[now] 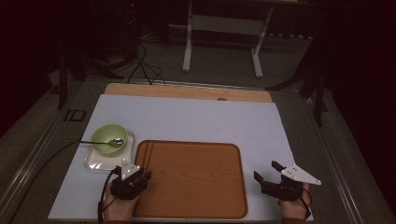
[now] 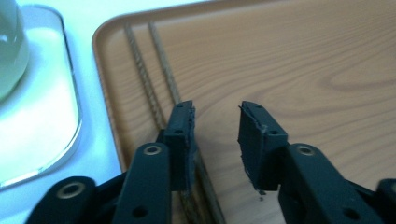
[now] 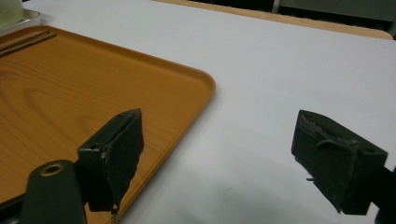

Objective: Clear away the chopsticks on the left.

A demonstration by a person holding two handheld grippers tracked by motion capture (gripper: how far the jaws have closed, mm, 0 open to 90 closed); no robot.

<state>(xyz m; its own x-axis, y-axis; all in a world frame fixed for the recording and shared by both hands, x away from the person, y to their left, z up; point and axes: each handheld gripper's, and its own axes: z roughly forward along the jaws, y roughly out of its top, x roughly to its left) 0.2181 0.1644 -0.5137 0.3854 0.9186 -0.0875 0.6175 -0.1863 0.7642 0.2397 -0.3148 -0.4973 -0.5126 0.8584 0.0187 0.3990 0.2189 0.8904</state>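
An orange wood-grain tray (image 1: 196,179) lies on the white table sheet at the near middle. Two thin dark chopsticks (image 2: 154,56) rest side by side along its left edge. My left gripper (image 1: 141,172) hovers low over the tray's near left corner. In the left gripper view it (image 2: 215,109) stands open, the left finger (image 2: 180,135) right above the chopsticks and bare tray wood (image 2: 303,70) in the gap. My right gripper (image 1: 267,171) stands open over the bare sheet just right of the tray; its wide gap (image 3: 219,116) holds nothing, and the tray's corner (image 3: 187,88) lies beside it.
A pale green bowl (image 1: 105,135) with a metal spoon (image 1: 116,141) in it sits on a small white dish (image 1: 95,161) left of the tray. The wooden table edge (image 1: 187,92) runs along the back. Cables and a stand are on the floor beyond.
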